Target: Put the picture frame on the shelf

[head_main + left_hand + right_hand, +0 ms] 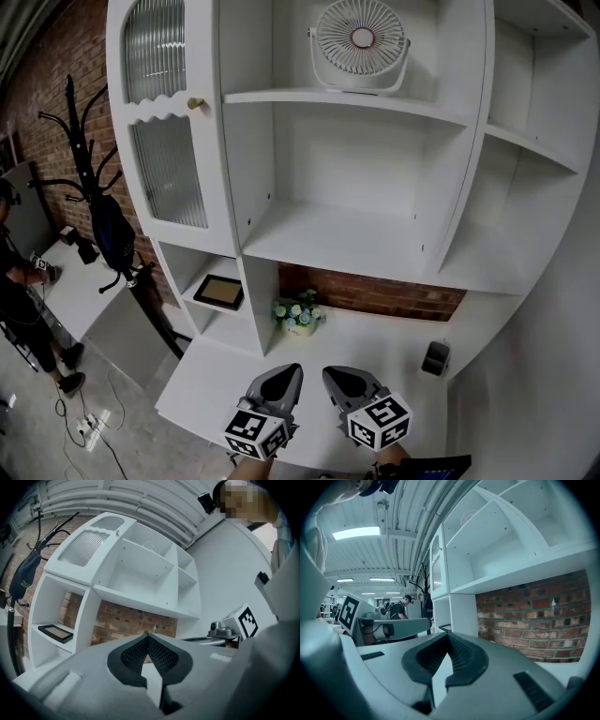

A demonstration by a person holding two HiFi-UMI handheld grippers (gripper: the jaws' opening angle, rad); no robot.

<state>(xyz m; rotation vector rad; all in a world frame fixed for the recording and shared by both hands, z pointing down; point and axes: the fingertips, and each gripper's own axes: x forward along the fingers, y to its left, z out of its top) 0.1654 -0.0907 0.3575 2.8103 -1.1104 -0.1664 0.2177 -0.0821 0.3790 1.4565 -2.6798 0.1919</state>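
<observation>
A black picture frame (218, 292) with a tan picture lies flat on the small lower-left shelf of the white cabinet (234, 169); the left gripper view shows the frame (55, 633) at far left. My left gripper (290, 369) and right gripper (330, 373) hover side by side over the white desk surface (206, 384), well in front of the frame. Both have their jaws shut with nothing between them, as seen at the left gripper (147, 636) and the right gripper (448, 635).
A small pot of flowers (299, 315) stands on the desk by the brick back wall. A dark cup (436, 357) sits at the right. A white fan (360, 42) is on the top shelf. A coat rack (94, 197) and a person (19, 300) are at the left.
</observation>
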